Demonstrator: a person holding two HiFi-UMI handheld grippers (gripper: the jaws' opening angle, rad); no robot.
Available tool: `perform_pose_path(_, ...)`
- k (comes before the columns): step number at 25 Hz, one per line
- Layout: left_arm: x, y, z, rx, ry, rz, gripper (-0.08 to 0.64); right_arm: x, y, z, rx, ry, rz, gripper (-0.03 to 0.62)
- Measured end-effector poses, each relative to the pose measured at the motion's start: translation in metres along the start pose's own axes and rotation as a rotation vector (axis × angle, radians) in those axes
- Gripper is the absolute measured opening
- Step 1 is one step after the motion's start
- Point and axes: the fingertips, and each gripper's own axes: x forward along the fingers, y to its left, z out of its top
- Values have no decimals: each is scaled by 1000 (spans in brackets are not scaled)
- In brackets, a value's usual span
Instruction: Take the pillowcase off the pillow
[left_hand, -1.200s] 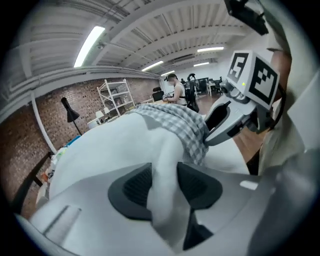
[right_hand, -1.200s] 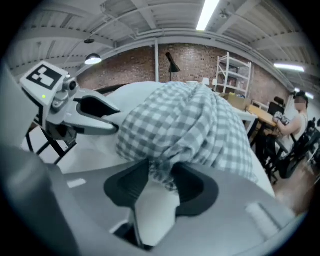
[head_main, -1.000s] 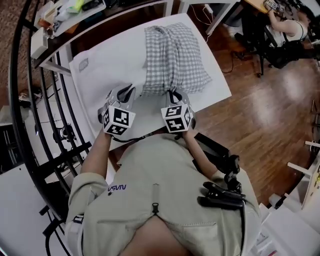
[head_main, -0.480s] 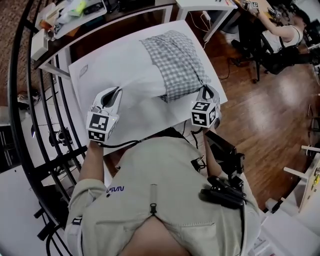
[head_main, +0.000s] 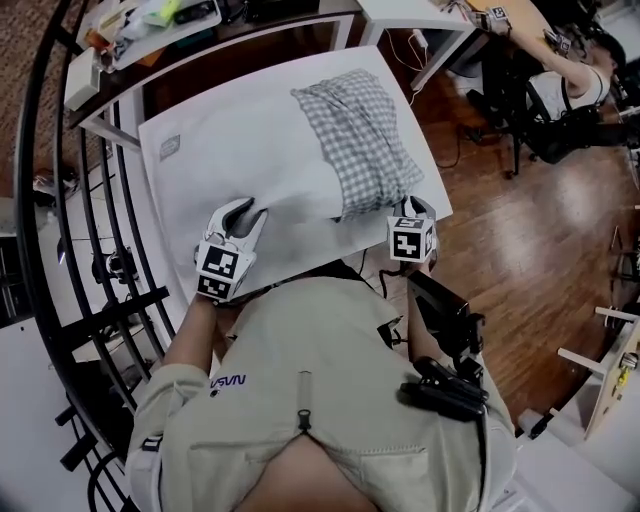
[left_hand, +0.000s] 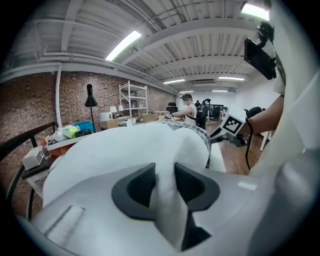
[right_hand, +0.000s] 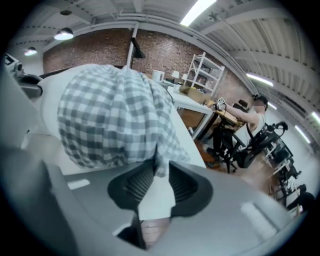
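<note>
The grey-and-white checked pillowcase (head_main: 365, 140) still covers the half of the pillow that lies along the tabletop's right edge, from near the far right corner down towards the near right one. Its open hem sits bunched across the middle of the pillow. The bare white pillow (head_main: 285, 185) sticks out of that hem towards the near edge, hard to tell from the white tabletop (head_main: 190, 185) except by its shadowed bulge.

The left gripper (head_main: 245, 213) sits at the pillow's bare near corner, close to the tabletop's near edge. Its fingers (left_hand: 140, 187) have just been opening, yet a fold of the white pillow stands in the gap and touches both pads, so it is still caught there.

The right gripper (head_main: 412, 204) is at the near right corner of the tabletop, at the pillowcase's near corner. Its fingers (right_hand: 182, 187) have also just been opening. A tip of checked cloth hangs down between them, with the white tabletop showing through the gap below it, so the pads look slack on the fabric.

Beyond the right edge is a wooden floor (head_main: 520, 230), where a person (head_main: 565, 85) sits at another desk. Black curved rails (head_main: 60, 200) run past the tabletop's left side.
</note>
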Motion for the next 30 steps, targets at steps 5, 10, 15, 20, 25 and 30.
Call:
perform_pose_path(5, -33, 2, 41, -61, -95, 23, 166, -54, -13, 65, -4, -206, 14, 118)
perform_pose_path(10, -18, 32, 91, 7, -151, 84, 200, -58, 5, 143, -51, -361, 126, 119)
perform_pose_path(15, 36, 67, 132, 87, -123, 115, 283, -41, 36, 213, -162, -444, 236, 120)
perform_pose_path(20, 96, 90, 161, 140, -64, 129, 296, -14, 56, 270, -237, -457, 338, 134)
perform_pose_path(25, 147, 110, 127, 62, 112, 107, 309, 19, 80, 304, -278, -404, 434, 160)
perform_pose_path(30, 158, 86, 80, -44, 268, -5, 229, 55, 111, 303, -343, -286, 515, 197)
